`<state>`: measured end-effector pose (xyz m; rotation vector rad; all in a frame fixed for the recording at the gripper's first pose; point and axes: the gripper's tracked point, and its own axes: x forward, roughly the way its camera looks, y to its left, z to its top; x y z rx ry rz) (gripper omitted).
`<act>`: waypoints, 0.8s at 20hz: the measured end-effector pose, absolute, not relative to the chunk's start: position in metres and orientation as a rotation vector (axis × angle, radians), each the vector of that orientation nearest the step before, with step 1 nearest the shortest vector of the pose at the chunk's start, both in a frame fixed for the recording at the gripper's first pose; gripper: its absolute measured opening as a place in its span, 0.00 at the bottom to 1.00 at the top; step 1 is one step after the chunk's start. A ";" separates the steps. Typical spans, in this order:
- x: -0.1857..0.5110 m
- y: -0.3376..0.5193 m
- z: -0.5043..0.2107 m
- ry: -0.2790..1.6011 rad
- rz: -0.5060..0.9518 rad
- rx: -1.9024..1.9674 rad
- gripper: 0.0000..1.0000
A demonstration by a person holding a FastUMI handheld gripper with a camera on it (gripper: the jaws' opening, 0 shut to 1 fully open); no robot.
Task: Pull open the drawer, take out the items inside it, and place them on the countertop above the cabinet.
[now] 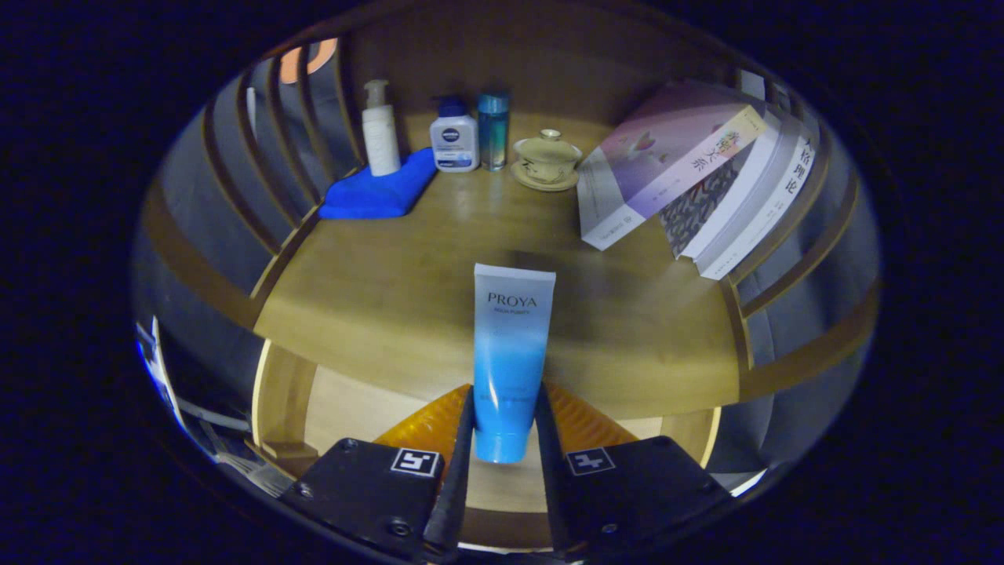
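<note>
We see tube (510, 353) white fading to blue, cloth (378, 193) bright blue, worktop (408, 259) tan wood, teacup (547, 159) cream.

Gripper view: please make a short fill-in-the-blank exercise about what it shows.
1. The hand-held gripper is shut on a blue and white ____.
2. The white pump bottle stands on a folded blue ____.
3. The lidded cup sits on a ____.
4. At the right of the countertop lean several ____.

Missing words: tube; cloth; saucer; books.
</note>
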<state>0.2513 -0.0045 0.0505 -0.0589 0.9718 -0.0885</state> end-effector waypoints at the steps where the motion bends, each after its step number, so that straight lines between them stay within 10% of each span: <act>1: 0.259 -0.005 0.048 0.970 -0.095 -0.053 0.45; 16: 0.274 -0.010 0.036 0.871 -0.137 -0.009 0.53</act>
